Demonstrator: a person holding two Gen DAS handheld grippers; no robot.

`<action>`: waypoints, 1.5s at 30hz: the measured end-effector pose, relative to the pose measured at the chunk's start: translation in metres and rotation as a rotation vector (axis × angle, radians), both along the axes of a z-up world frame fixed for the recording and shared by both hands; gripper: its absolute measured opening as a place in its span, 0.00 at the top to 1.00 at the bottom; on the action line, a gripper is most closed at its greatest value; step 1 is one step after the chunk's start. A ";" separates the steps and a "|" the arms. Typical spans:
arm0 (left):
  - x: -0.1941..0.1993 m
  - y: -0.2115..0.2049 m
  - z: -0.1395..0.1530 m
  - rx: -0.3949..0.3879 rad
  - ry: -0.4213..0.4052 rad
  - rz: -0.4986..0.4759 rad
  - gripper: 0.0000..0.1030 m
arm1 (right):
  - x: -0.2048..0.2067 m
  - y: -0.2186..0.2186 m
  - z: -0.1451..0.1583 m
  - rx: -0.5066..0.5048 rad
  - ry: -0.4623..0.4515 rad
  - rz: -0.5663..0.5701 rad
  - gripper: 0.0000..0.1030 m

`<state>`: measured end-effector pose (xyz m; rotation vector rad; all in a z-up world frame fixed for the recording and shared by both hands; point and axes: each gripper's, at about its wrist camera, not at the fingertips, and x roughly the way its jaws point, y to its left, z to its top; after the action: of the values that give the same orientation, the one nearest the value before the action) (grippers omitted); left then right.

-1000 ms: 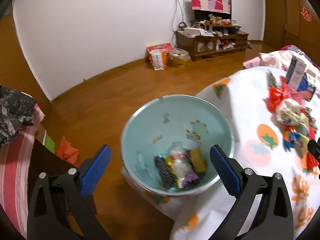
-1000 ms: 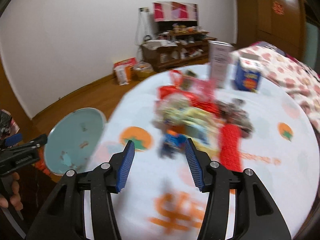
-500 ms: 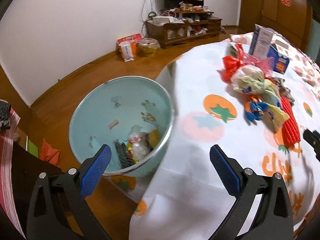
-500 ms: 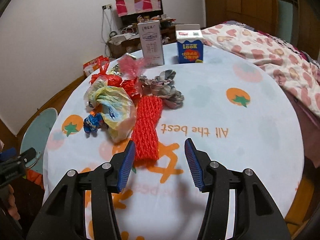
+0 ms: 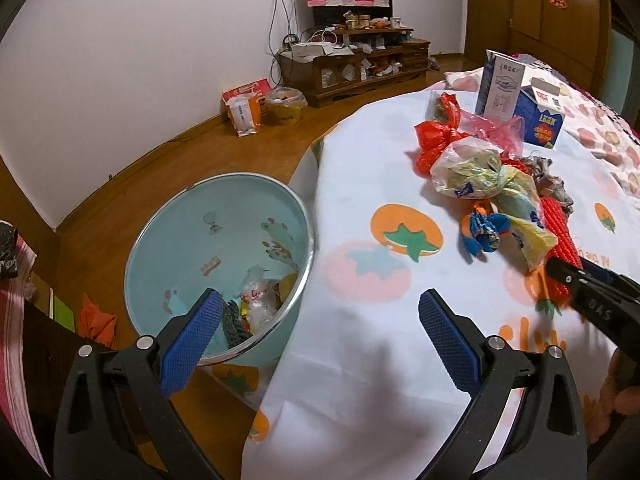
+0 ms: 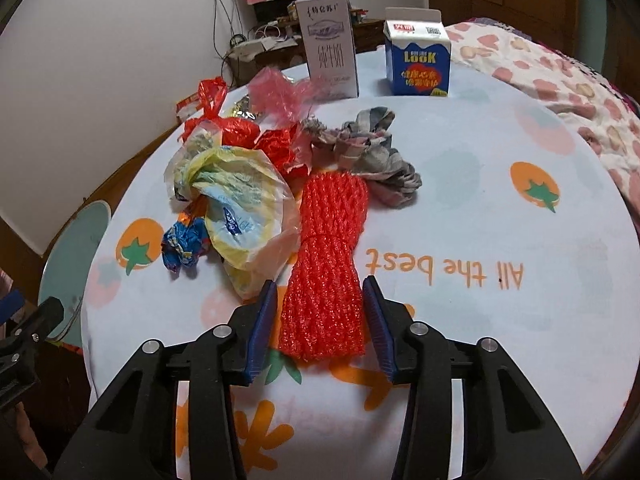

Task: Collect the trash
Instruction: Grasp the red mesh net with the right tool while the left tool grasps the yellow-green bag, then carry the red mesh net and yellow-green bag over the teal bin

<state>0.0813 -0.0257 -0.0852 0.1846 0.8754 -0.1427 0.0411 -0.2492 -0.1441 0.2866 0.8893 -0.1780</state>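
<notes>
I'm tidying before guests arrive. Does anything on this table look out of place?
Yes: a heap of trash sits mid-table, with the red foam net, a crumpled yellow bag and grey paper wads lying loose beside two upright cartons.

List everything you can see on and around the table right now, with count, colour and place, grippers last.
foam net sleeve: one, red, table front, between the right jaws
plastic bag: one, clear-yellow, left of sleeve
candy wrapper: one, blue, left of bag
red bags: a bunch, red and pink, behind
crumpled cloth: one, grey, behind the sleeve
cartons: two, white and blue, far edge
bin: one, pale teal, on the floor beside the table, trash inside
tablecloth: white, tomato print
left gripper: open, empty
right gripper: jaws closing around the sleeve, not yet pressing
</notes>
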 end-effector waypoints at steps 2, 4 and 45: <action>-0.001 -0.005 0.001 -0.001 -0.003 -0.010 0.07 | 0.001 -0.001 -0.002 0.002 0.006 0.002 0.68; -0.001 -0.011 0.001 -0.003 -0.006 -0.023 0.07 | 0.001 -0.002 -0.003 0.010 0.010 0.005 0.70; 0.019 -0.168 0.000 -0.106 -0.001 -0.197 0.75 | -0.081 -0.074 0.046 -0.144 -0.181 -0.126 0.80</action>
<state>0.0999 -0.1933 -0.0849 0.1714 0.8451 -0.3720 -0.0399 -0.3230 -0.0984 0.2208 0.6754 -0.3261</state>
